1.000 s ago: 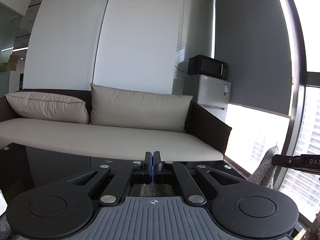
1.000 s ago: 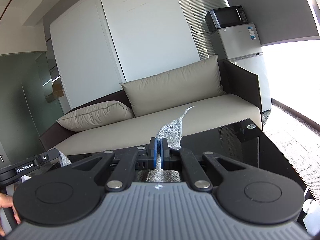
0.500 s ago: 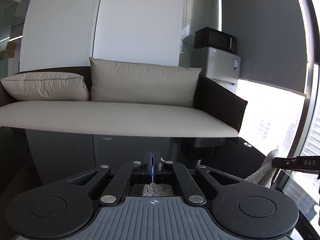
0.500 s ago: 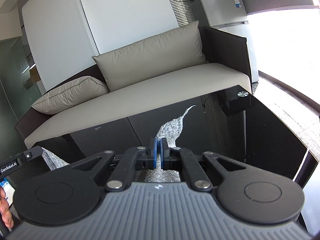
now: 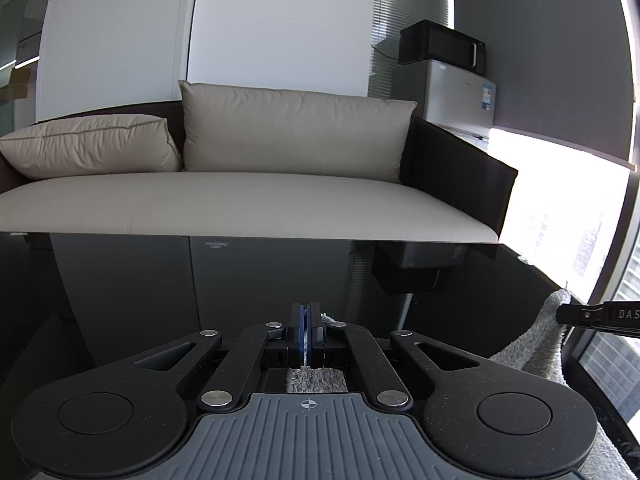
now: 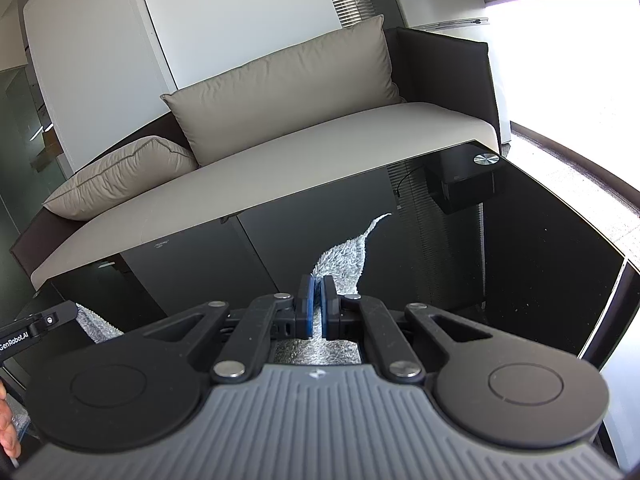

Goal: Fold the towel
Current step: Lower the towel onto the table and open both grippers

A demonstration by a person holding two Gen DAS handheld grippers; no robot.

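1. Over the shiny black counter [image 6: 540, 264], the right hand-held gripper [image 6: 316, 312] pinches the fluffy gray towel [image 6: 344, 260] tight.
2. Its corner sticks up past the fingers.
3. Left hand-held gripper [image 5: 306, 330] looks clamped on a thin towel edge too.
4. Behind stands a beige sofa [image 5: 248, 204].

Left gripper [image 5: 306, 322] pinched tight on gray towel [image 5: 528, 350] over black tabletop [image 5: 160, 280]; sofa [image 5: 240, 200] behind; right gripper [image 5: 560, 314] clamping the towel's corner.

One towel [image 6: 344, 256] and two grippers, left [image 5: 306, 330] and right [image 6: 316, 312]. One table [image 6: 540, 264], one sofa [image 5: 248, 208] with two cushions, large [image 5: 296, 132] and small [image 5: 88, 146]. One fridge [image 5: 460, 96] bears one microwave [image 5: 442, 46].
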